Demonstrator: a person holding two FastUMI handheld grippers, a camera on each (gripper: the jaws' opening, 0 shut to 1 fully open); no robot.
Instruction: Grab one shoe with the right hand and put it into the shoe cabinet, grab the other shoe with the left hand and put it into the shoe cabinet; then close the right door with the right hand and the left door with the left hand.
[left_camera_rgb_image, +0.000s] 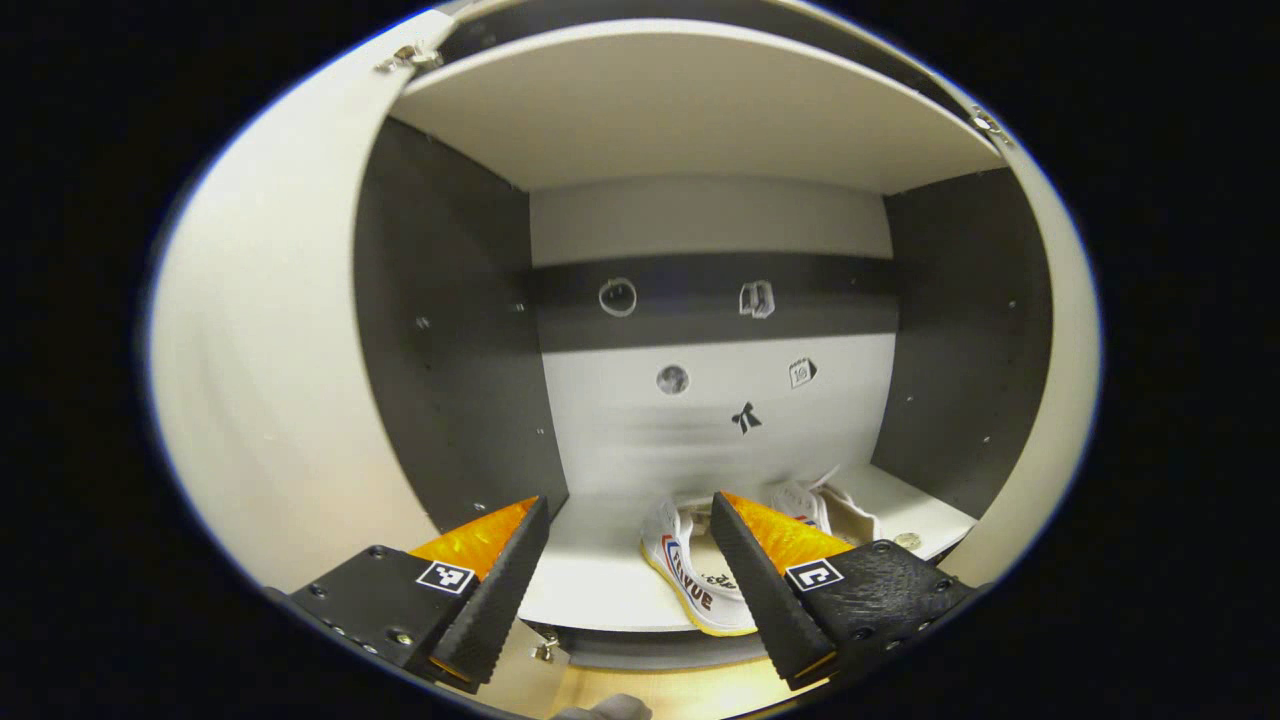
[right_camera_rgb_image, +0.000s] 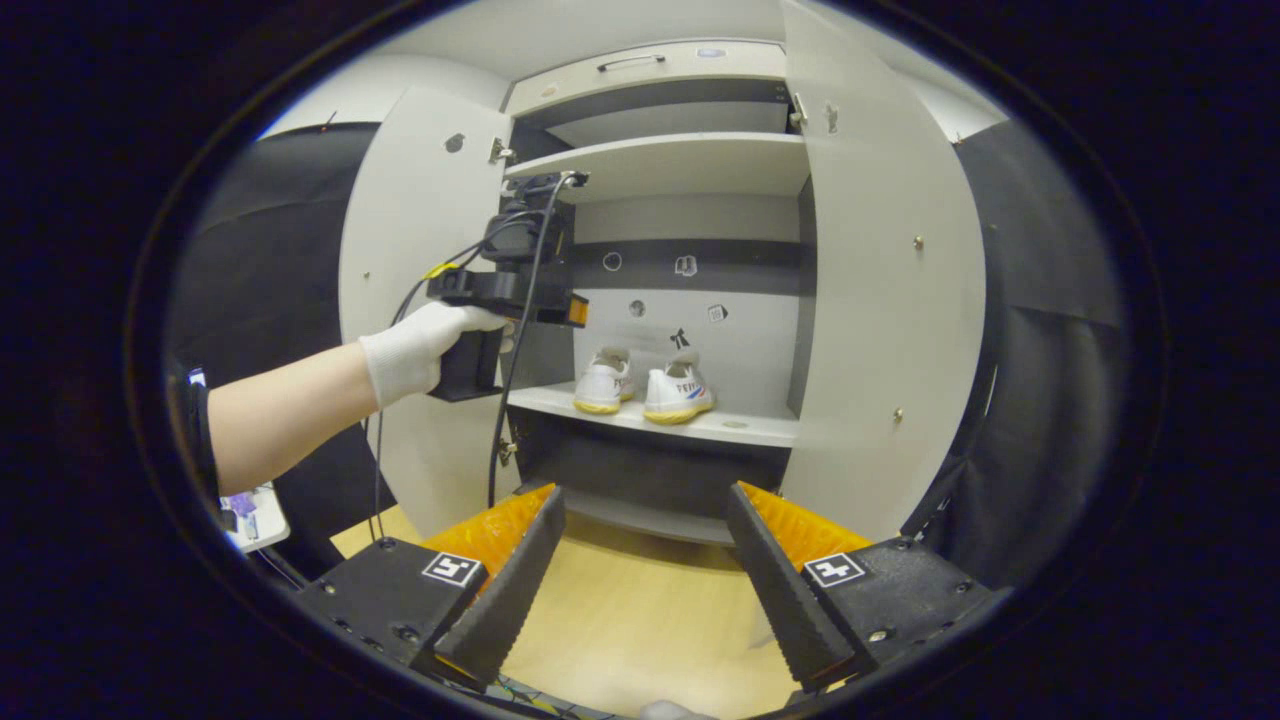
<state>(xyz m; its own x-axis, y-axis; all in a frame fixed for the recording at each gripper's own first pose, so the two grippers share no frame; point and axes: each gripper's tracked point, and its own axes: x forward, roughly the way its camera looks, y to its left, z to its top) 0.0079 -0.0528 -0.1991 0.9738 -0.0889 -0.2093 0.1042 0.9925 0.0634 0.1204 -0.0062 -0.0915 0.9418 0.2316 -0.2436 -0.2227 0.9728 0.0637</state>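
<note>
Two white shoes stand side by side on the middle shelf (right_camera_rgb_image: 740, 425) of the shoe cabinet, one (right_camera_rgb_image: 603, 382) to the left of the other (right_camera_rgb_image: 680, 390). In the left gripper view the nearer shoe (left_camera_rgb_image: 690, 575) lies just past my left gripper (left_camera_rgb_image: 630, 500), which is open and holds nothing; the second shoe (left_camera_rgb_image: 820, 505) is partly hidden behind one finger. The right gripper view has a gloved hand (right_camera_rgb_image: 410, 350) holding the left gripper (right_camera_rgb_image: 575, 310) at the cabinet's mouth. My right gripper (right_camera_rgb_image: 645, 490) is open and empty, back from the cabinet.
Both doors stand open: the left door (right_camera_rgb_image: 420, 250) beside the gloved hand, the right door (right_camera_rgb_image: 880, 300) swung out toward my right gripper. An upper shelf (right_camera_rgb_image: 660, 160) spans the cabinet. A light wooden floor (right_camera_rgb_image: 640, 610) lies below. Black cloth hangs on both sides.
</note>
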